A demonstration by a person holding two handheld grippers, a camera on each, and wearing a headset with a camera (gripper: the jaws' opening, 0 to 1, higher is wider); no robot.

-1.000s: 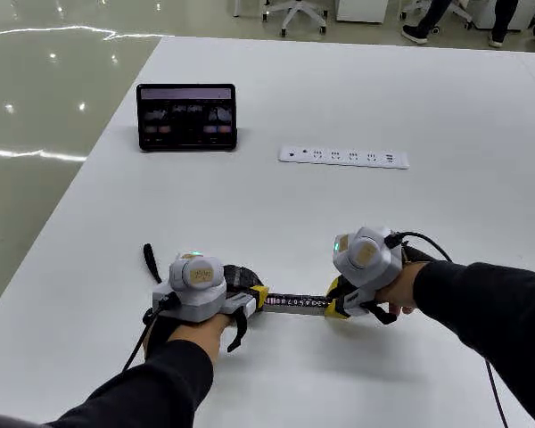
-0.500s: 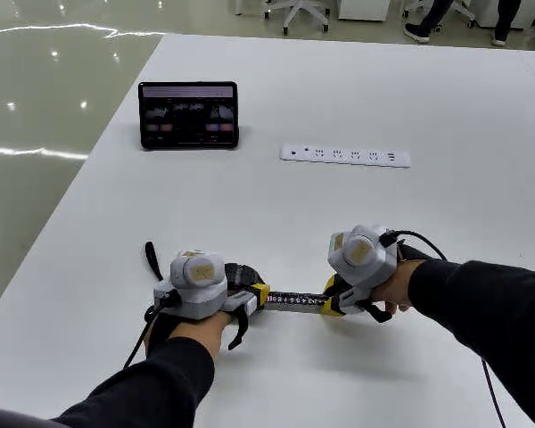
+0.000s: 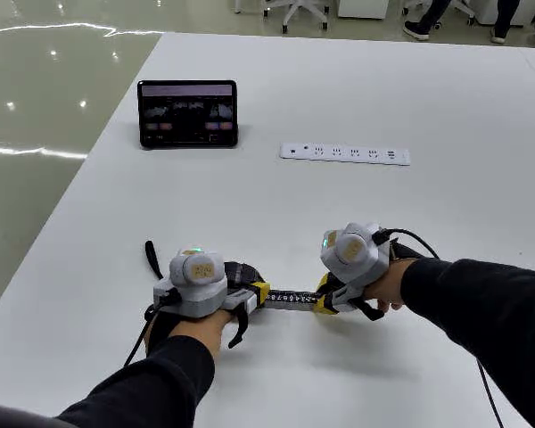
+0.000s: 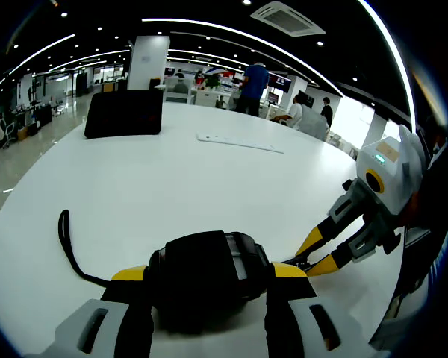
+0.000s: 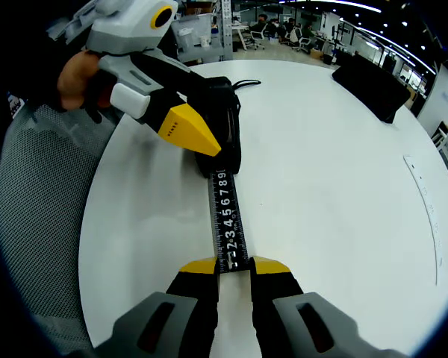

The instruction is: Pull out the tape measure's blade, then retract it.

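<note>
- The left gripper [image 4: 209,271] has its jaws clamped around the black tape measure case [image 4: 203,291], which sits between them near the table's [image 3: 339,98] near edge.
- The right gripper [image 5: 234,266] has its jaws pinched on the tip of the blade [image 5: 225,212]; a short length lies drawn out along the tabletop.

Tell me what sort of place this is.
Probably an open-plan office or lab: a large white table with a power strip, a wheeled office chair beyond it, and long ceiling light strips over people at distant desks.
</note>
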